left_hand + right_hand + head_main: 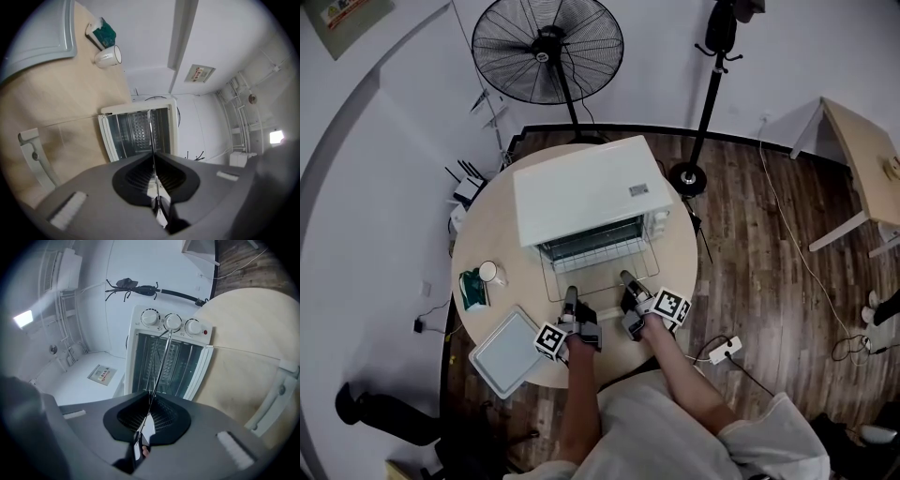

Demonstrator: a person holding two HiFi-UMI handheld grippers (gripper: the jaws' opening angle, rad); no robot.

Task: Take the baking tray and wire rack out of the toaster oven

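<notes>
Rack removal | left gripper [570, 296] and right gripper [626, 280] each pinch the wire rack [594, 265] | pull level and evenly, clear of toaster oven [586, 187]

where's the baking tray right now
In the head view the baking tray lies flat at the round table's near-left edge, just left of the left gripper and below the white cup.

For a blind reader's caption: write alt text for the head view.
A person's left hand-held gripper and right hand-held gripper are both shut on the front edge of a wire rack sticking out of an open toaster oven on a round table. A baking tray lies at the table's near left edge, a mug beyond it.
</notes>
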